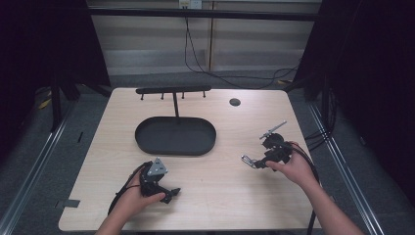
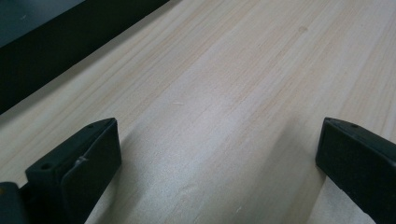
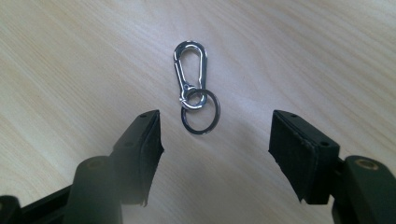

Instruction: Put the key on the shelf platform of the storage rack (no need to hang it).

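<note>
- While the left gripper (image 1: 169, 193) rests at the lower left of the high view, its jaws stand spread over bare table (image 2: 224, 93).
- Right gripper (image 3: 215, 135): jaws apart, touching nothing.
- Silver carabiner keyring (image 3: 194, 93) lies flat mid-frame, its ring between the jaw tips.
- Black oval tray (image 1: 175, 136), perhaps with a hook stand behind, sits centre.

Silver carabiner clip (image 3: 189, 70) w/ split ring (image 3: 201, 116) linked at its lower end, lying flat on wood, center of right gripper view, clip shut
</note>
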The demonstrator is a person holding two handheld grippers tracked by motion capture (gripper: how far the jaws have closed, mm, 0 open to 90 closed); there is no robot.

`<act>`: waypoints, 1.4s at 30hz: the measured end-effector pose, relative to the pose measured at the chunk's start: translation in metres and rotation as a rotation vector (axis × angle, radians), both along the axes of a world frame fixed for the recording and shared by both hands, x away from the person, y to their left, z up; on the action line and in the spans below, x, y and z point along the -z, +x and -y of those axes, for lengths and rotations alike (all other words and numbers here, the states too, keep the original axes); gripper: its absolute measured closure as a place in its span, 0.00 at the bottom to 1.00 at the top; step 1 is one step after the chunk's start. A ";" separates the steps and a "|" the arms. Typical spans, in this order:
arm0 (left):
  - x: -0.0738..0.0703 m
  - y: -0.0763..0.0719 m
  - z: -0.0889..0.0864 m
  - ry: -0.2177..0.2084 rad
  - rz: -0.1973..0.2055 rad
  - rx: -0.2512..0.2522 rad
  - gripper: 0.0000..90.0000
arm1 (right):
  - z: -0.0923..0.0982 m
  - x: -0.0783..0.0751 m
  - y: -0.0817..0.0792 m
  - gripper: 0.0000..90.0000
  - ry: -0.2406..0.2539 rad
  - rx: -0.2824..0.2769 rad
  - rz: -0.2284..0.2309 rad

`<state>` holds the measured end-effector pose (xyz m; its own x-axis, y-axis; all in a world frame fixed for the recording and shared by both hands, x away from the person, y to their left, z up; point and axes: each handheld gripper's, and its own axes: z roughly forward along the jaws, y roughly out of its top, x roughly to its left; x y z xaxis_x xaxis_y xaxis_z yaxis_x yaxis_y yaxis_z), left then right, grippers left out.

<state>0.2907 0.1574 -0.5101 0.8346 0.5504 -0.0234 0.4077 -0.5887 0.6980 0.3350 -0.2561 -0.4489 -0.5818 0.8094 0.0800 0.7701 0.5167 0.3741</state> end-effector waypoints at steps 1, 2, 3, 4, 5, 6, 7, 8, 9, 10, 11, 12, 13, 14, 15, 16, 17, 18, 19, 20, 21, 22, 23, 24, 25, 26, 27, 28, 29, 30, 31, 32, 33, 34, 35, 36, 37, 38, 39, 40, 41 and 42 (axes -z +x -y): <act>0.000 0.000 0.000 0.000 0.000 0.001 0.00 | -0.001 0.000 0.001 0.39 0.000 0.000 -0.002; 0.000 0.000 0.000 -0.001 -0.002 0.000 0.00 | -0.002 0.001 0.002 0.39 -0.002 -0.005 -0.005; 0.000 0.000 0.000 0.000 -0.001 0.000 0.00 | -0.003 0.001 0.003 0.40 0.000 -0.006 -0.011; 0.000 0.000 0.000 -0.001 0.000 0.000 0.00 | -0.004 0.002 0.004 0.41 0.000 -0.010 -0.010; 0.000 0.000 0.000 -0.001 -0.002 0.000 0.00 | -0.004 0.002 0.006 0.42 0.002 -0.014 -0.017; 0.000 0.000 0.000 0.000 0.000 0.000 0.00 | -0.005 0.002 0.007 0.43 0.003 -0.016 -0.021; 0.000 0.000 0.000 -0.001 -0.002 0.000 0.00 | -0.006 0.003 0.008 0.44 0.001 -0.022 -0.024; 0.000 0.000 0.000 -0.001 -0.002 0.000 0.00 | -0.008 0.003 0.009 0.46 0.000 -0.018 -0.021; 0.000 0.000 0.000 -0.001 -0.002 0.000 0.00 | -0.009 0.003 0.010 0.47 -0.001 -0.017 -0.027; 0.000 0.000 0.000 -0.001 -0.002 0.000 0.00 | -0.010 0.003 0.011 0.47 -0.004 -0.024 -0.027; 0.000 0.000 0.000 -0.001 -0.001 0.000 0.00 | -0.012 0.003 0.012 0.47 -0.007 -0.027 -0.033; 0.000 0.000 0.000 -0.001 -0.002 0.000 0.00 | -0.015 0.003 0.015 0.49 -0.022 -0.036 -0.034; 0.000 0.000 0.000 -0.002 -0.002 0.000 0.00 | -0.015 0.003 0.015 0.49 -0.022 -0.036 -0.034; 0.000 0.000 0.000 -0.002 -0.002 0.000 0.00 | -0.016 0.004 0.016 0.49 -0.023 -0.041 -0.032; 0.000 0.000 0.000 0.000 -0.001 0.000 0.00 | -0.019 0.004 0.018 0.50 -0.024 -0.046 -0.038; 0.000 0.000 0.000 0.000 -0.001 0.000 0.00 | -0.019 0.004 0.018 0.50 -0.024 -0.046 -0.038; 0.000 0.000 0.000 -0.001 -0.002 0.001 0.00 | -0.021 0.004 0.018 0.51 -0.030 -0.051 -0.041; 0.000 0.000 0.000 0.000 0.000 0.000 0.00 | -0.023 0.005 0.019 0.52 -0.038 -0.058 -0.046; 0.000 0.000 0.000 -0.001 -0.001 0.000 0.00 | -0.025 0.006 0.020 0.52 -0.042 -0.062 -0.047; 0.000 0.000 0.000 -0.001 0.000 0.000 0.00 | -0.026 0.007 0.021 0.53 -0.046 -0.074 -0.049; 0.000 0.000 0.000 -0.001 -0.002 0.000 0.00 | -0.029 0.007 0.021 0.53 -0.052 -0.078 -0.054; 0.000 0.000 0.000 -0.002 -0.002 0.000 0.00 | -0.030 0.009 0.022 0.54 -0.058 -0.082 -0.048; 0.000 0.000 0.000 -0.002 -0.002 0.000 0.00 | -0.031 0.009 0.023 0.54 -0.062 -0.088 -0.052; 0.000 0.000 0.000 0.000 0.000 0.000 0.00 | -0.033 0.010 0.023 0.54 -0.066 -0.092 -0.051; 0.000 0.000 0.000 0.000 -0.001 0.000 0.00 | -0.035 0.012 0.024 0.55 -0.066 -0.095 -0.055; 0.000 0.000 0.000 0.000 -0.001 0.000 0.00 | -0.036 0.013 0.025 0.55 -0.071 -0.098 -0.059; 0.000 0.000 0.000 0.000 -0.001 0.000 0.00 | -0.037 0.014 0.025 0.56 -0.074 -0.102 -0.056; 0.000 0.000 0.000 0.000 -0.001 0.000 0.00 | -0.038 0.015 0.026 0.56 -0.074 -0.104 -0.056; 0.000 0.000 0.000 -0.001 0.000 0.000 0.00 | -0.038 0.016 0.027 0.57 -0.074 -0.104 -0.061; 0.000 0.000 0.000 -0.002 -0.002 0.000 0.00 | -0.039 0.017 0.028 0.57 -0.073 -0.102 -0.068; 0.000 0.000 0.000 0.000 -0.001 0.000 0.00 | -0.039 0.017 0.029 0.57 -0.074 -0.104 -0.071; 0.000 0.000 0.000 0.000 0.000 0.000 0.00 | -0.040 0.019 0.029 0.57 -0.076 -0.104 -0.073; 0.000 0.000 0.000 0.000 0.000 0.000 0.00 | -0.040 0.019 0.030 0.57 -0.082 -0.104 -0.077; 0.000 0.000 0.000 0.000 0.000 0.000 0.00 | -0.040 0.020 0.031 0.57 -0.083 -0.105 -0.079; 0.000 0.000 0.000 -0.001 -0.002 0.000 0.00 | -0.041 0.021 0.032 0.57 -0.083 -0.103 -0.082; 0.000 0.000 0.000 0.000 0.000 0.000 0.00 | -0.041 0.021 0.032 0.58 -0.084 -0.100 -0.087; 0.000 0.000 0.000 -0.002 -0.002 0.000 0.00 | -0.041 0.022 0.033 0.58 -0.085 -0.105 -0.084; 0.000 0.000 0.000 -0.001 0.000 0.000 0.00 | -0.042 0.023 0.033 0.59 -0.084 -0.105 -0.086; 0.000 0.000 0.000 0.000 0.000 0.000 0.00 | -0.043 0.023 0.033 0.59 -0.086 -0.103 -0.086; 0.000 0.000 0.000 -0.001 -0.001 0.000 0.00 | -0.044 0.023 0.033 0.59 -0.088 -0.102 -0.087; 0.000 0.000 0.000 -0.002 -0.002 0.000 0.00 | -0.044 0.023 0.034 0.60 -0.093 -0.104 -0.089; 0.000 0.000 0.000 -0.001 -0.002 0.000 0.00 | -0.045 0.023 0.034 0.60 -0.096 -0.105 -0.091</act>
